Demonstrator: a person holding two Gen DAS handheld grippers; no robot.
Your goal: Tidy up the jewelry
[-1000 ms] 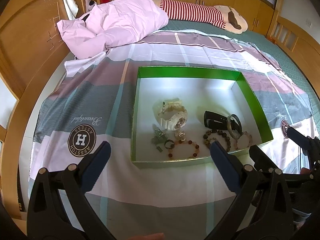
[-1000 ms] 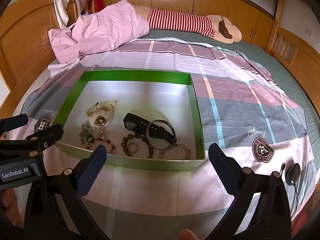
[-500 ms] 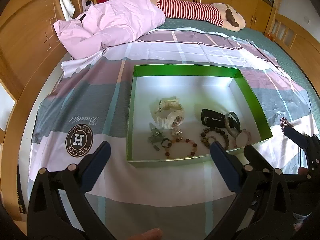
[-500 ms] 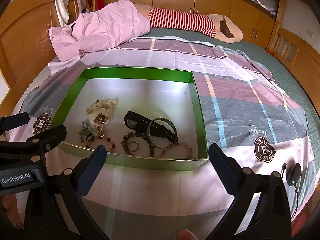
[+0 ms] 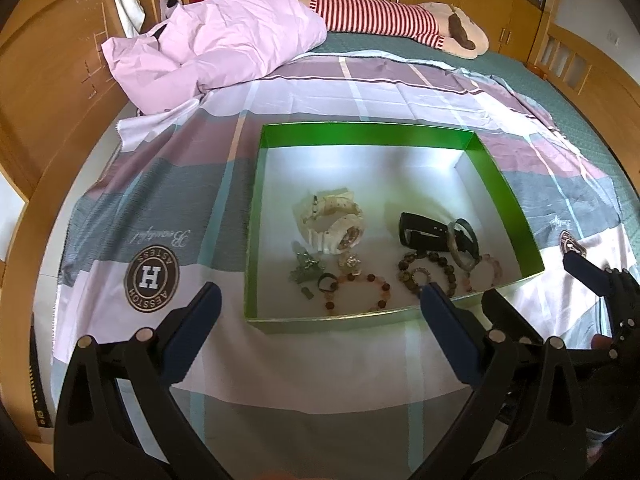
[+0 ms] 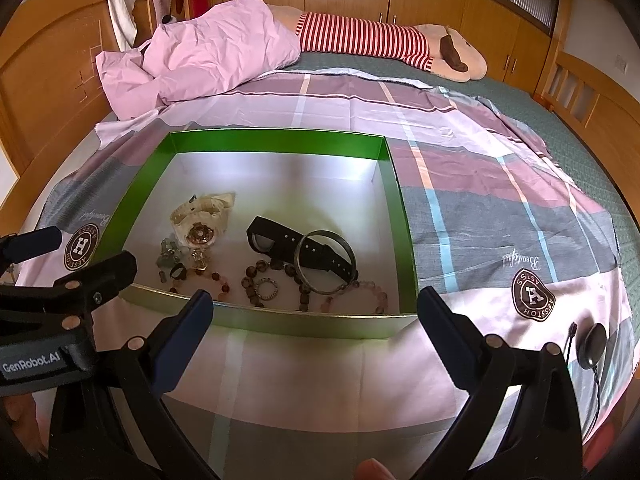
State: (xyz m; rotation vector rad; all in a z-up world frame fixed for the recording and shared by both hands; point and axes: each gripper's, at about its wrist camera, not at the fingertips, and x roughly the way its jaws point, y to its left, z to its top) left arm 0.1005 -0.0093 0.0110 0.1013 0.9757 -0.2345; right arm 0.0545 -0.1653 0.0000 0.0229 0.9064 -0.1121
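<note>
Right wrist view: jewelry (image 6: 264, 264) seemingly just beyond wide-spread right claw (image 6: 312, 316).

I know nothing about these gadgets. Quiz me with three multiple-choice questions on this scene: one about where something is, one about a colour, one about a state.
1. Where does the dark bangle lie?
A. across the black watch
B. outside the box
C. on the pink duvet

2. What colour are the inner walls of the box?
A. red
B. green
C. blue

3. How do the left gripper and right gripper stand?
A. both shut on beads
B. one holds the white watch
C. both open, holding nothing

Answers: 1 A, the ring overlaps the strap; 2 B, bright green above a white floor; 3 C, fingers spread short of the box.
</note>
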